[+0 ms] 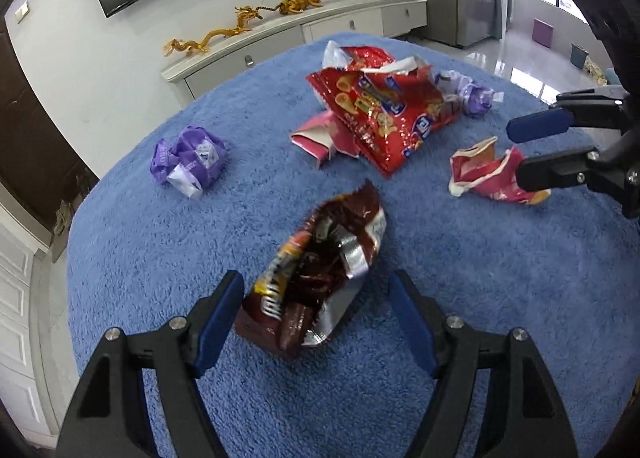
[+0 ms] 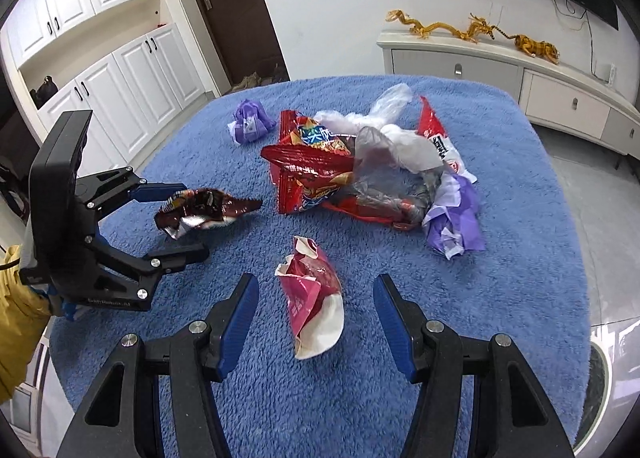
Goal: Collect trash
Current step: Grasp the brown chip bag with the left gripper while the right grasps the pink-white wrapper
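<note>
Trash lies on a blue fluffy cloth. A dark brown crumpled wrapper sits between the fingers of my left gripper, which is open; its pads stand clear on both sides in the left wrist view. A crumpled pink and white wrapper lies between the blue pads of my right gripper, also open and not touching it. Farther back are a big red snack bag and a clear plastic bag.
A purple crumpled ball lies apart from the pile; a second purple wad and a pink carton lie beside it. Behind stands a white cabinet with golden dragons. A yellow sleeve holds the left gripper.
</note>
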{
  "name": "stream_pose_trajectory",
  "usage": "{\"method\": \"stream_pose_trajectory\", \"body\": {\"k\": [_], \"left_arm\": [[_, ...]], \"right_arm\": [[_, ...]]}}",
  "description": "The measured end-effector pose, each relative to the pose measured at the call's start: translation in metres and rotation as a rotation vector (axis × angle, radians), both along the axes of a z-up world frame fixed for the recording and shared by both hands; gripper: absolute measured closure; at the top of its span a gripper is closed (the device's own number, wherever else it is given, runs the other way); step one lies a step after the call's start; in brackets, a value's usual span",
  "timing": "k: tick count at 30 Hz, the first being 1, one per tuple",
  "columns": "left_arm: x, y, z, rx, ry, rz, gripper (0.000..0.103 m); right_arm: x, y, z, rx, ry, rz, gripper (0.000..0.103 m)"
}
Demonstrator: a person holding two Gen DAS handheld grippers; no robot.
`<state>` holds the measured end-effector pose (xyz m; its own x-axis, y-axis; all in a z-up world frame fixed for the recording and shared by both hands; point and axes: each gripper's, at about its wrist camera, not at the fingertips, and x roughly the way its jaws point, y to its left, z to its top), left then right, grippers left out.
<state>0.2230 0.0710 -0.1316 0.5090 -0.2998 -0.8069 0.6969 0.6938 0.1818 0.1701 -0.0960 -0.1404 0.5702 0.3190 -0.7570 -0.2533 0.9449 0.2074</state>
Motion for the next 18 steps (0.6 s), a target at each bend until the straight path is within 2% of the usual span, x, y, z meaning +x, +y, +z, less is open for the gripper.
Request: {"method": "stream_pose_trajectory", "body": {"k": [2,4,6,8,10,12,15,18], "left_arm": [[0.004,0.002,-0.001,-0.023,0.014,0.011,0.030],[0.009,0.005,0.000,-0.054,0.022,0.033,0.031],[0.015,0.009,0.001,-0.085,0.044,0.048,0.041],[0.019,0.011,0.001,-0.101,0.059,0.057,0.046],[0.021,0.010,0.001,-0.106,0.061,0.066,0.049],[0.022,0.010,0.002,-0.120,0.070,0.074,0.057],[0.020,0.010,0.005,-0.145,0.080,0.078,0.067],[0.013,0.010,0.008,-0.160,0.083,0.091,0.070]], "right_arm": [[0.003,0.000,-0.003,0.001,0.007,-0.002,0.047],[0.005,0.000,-0.005,0.000,0.013,0.001,0.052],[0.007,0.001,-0.008,-0.009,0.017,0.006,0.054],[0.007,0.002,-0.011,-0.011,0.024,0.009,0.056],[0.006,0.001,-0.014,-0.011,0.029,0.012,0.062],[0.004,0.001,-0.015,-0.002,0.029,0.015,0.070],[-0.004,0.001,-0.014,-0.005,0.023,0.018,0.073],[-0.010,0.000,-0.011,-0.002,0.019,0.025,0.082]]}}
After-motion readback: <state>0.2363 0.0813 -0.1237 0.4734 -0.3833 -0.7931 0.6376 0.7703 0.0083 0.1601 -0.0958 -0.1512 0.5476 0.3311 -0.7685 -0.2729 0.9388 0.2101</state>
